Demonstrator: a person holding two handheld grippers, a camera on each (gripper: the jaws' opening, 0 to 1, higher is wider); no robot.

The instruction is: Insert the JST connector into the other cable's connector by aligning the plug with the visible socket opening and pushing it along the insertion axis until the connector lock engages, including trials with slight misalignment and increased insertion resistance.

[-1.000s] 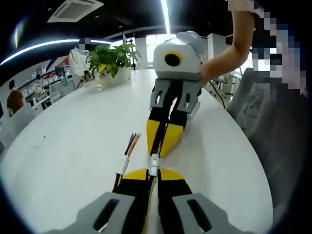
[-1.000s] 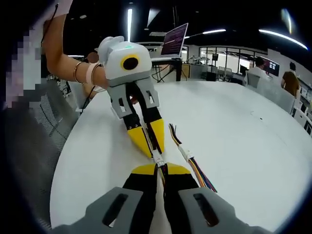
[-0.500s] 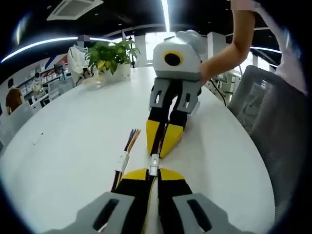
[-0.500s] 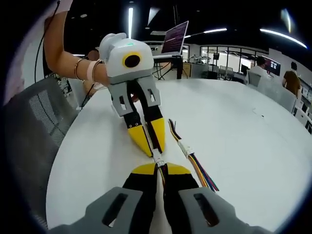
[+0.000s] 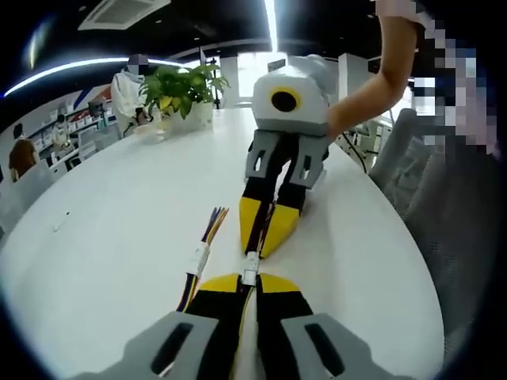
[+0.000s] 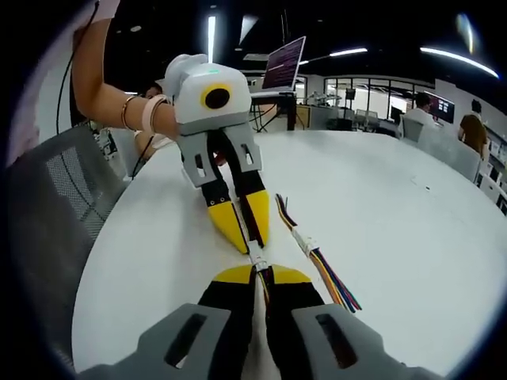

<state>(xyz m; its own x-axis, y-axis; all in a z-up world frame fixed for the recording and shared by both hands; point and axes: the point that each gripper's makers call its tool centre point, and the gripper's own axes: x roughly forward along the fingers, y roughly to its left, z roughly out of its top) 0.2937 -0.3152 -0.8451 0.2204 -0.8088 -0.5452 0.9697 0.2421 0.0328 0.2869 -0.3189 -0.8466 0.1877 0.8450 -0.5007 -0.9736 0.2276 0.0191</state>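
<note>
1. The left gripper (image 5: 247, 286) has its jaws pressed together on a small white connector (image 5: 249, 274), low over the white table (image 5: 111, 237).
2. The right gripper (image 5: 264, 245) faces it tip to tip (jaws also closed), pinching its own cable end; the tips almost touch at the connector.
3. A spare cable (image 5: 202, 253) with coloured wires lies on the table just beside the grippers.
4. A potted plant (image 5: 182, 95) stands far behind.

- No text, label, brand or number is legible in either view
- The laptop screen (image 6: 283, 63) at the far edge of the white table (image 6: 396, 198) carries lines too small to read
</note>
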